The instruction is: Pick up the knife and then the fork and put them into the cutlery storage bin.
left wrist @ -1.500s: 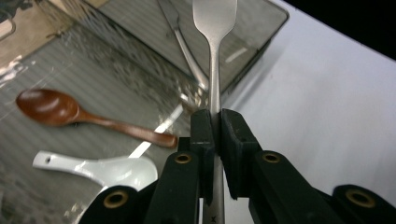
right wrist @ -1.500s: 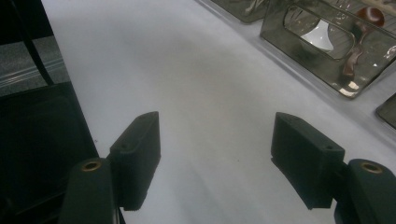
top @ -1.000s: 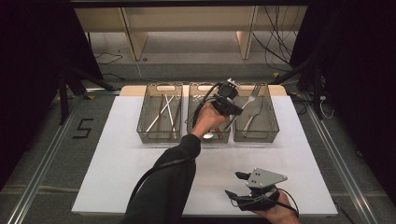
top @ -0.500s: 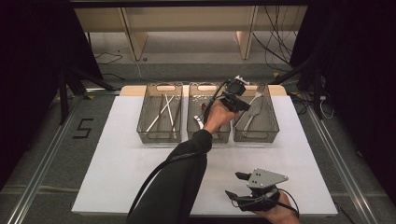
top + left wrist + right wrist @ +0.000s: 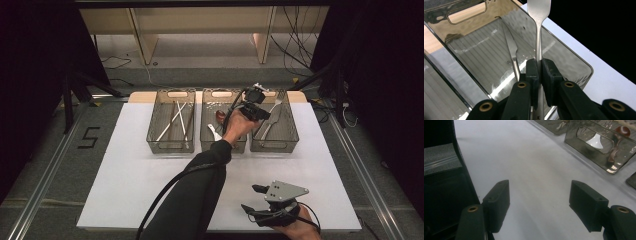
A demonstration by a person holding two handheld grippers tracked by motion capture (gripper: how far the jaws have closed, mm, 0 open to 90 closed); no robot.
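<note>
My left gripper hangs over the right-hand smoky plastic bin at the back of the white table. In the left gripper view its jaws are shut on the shaft of a metal utensil, whose flat broad end points away from me. Below it a table knife lies on the ribbed floor of that bin. My right gripper rests near the table's front edge, open, with only bare white tabletop between its pads.
Three bins stand in a row: the left bin holds several long utensils, the middle bin a white spoon and a red-brown utensil. The person's dark left sleeve crosses the table's middle. Black curtains flank the table.
The left hand has carried the gripped utensil to the right, from above the middle bin to above the right bin. The right gripper has stayed where it was.
</note>
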